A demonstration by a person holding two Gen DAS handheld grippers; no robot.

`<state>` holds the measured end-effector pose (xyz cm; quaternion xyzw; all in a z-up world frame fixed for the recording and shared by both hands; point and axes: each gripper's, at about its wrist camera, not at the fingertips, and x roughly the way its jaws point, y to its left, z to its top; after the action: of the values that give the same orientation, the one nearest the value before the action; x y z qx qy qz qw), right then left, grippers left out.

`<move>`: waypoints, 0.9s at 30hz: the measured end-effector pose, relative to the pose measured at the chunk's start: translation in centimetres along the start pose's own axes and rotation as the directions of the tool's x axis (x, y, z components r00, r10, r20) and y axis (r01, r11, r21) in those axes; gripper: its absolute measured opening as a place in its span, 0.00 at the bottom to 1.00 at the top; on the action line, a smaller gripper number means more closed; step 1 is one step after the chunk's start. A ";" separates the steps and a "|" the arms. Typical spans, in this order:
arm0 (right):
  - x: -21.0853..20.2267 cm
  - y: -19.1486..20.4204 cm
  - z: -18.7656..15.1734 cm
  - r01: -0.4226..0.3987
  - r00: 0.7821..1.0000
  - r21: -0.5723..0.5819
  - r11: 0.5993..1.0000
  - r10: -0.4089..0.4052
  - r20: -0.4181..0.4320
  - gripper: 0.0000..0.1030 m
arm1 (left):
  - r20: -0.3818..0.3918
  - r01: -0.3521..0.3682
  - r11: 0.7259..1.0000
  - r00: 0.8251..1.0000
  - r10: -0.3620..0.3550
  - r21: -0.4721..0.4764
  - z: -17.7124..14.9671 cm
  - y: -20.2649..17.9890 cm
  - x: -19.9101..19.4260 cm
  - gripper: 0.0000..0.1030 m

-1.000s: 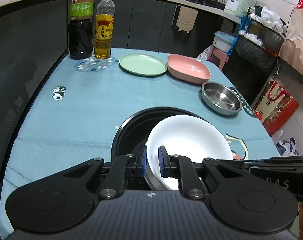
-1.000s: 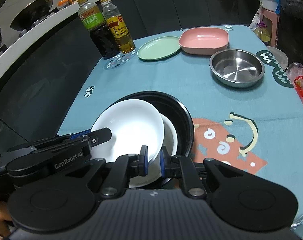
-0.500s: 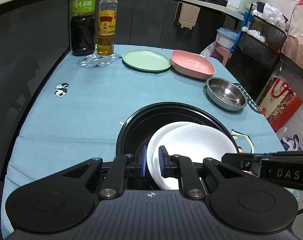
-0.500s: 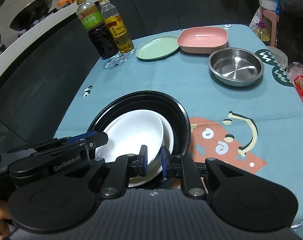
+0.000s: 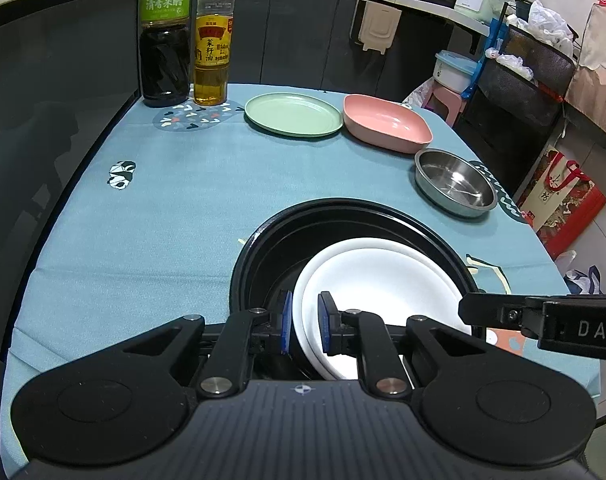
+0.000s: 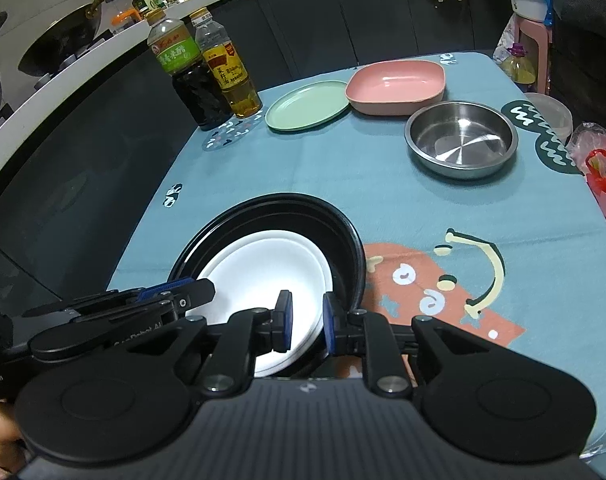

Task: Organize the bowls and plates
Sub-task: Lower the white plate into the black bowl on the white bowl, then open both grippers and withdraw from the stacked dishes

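Two white plates (image 5: 383,280) lie stacked inside a black round pan (image 5: 343,216) on the blue tablecloth, also shown in the right wrist view (image 6: 259,276). My left gripper (image 5: 305,322) straddles the near left rim of the plates with its jaws slightly apart. My right gripper (image 6: 306,322) straddles the right rim with a similar gap. A green plate (image 5: 293,114), a pink dish (image 5: 385,124) and a steel bowl (image 5: 455,184) sit farther back.
Two bottles, dark vinegar (image 5: 165,36) and yellow oil (image 5: 213,40), stand at the far left corner. The table's right edge drops to bags (image 5: 559,200) and a stool on the floor. A dark cabinet wall runs along the left.
The upper white plate, held tilted above the pan, has come down flat onto the lower plate. Both grippers' jaws have opened a little around the rims.
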<state>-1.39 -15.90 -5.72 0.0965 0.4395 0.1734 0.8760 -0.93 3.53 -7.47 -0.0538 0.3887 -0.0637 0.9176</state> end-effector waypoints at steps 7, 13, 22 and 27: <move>0.1 0.0 0.2 -0.005 1.000 -0.003 1.000 0.005 -0.002 0.10 | 0.011 -0.005 1.000 1.000 0.005 0.006 0.1 -0.2 -0.2 0.12; 0.1 0.0 0.4 -0.010 1.000 -0.003 1.000 0.010 0.005 0.10 | 0.042 -0.007 1.000 0.999 0.007 0.006 0.6 0.0 -0.8 0.14; 0.4 -0.6 1.5 -0.008 1.000 0.014 1.000 0.008 0.017 0.10 | 0.065 -0.015 1.000 0.998 0.016 -0.012 2.1 0.6 -0.8 0.15; 0.6 -1.2 2.3 -0.007 1.000 0.036 0.999 0.007 0.024 0.11 | 0.086 -0.029 1.000 0.996 0.030 -0.012 3.1 0.6 -0.5 0.15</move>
<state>1.07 -16.75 -5.19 0.1158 0.4317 0.1674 0.8788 0.98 4.40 -5.07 -0.0554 0.3499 -0.0456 0.9340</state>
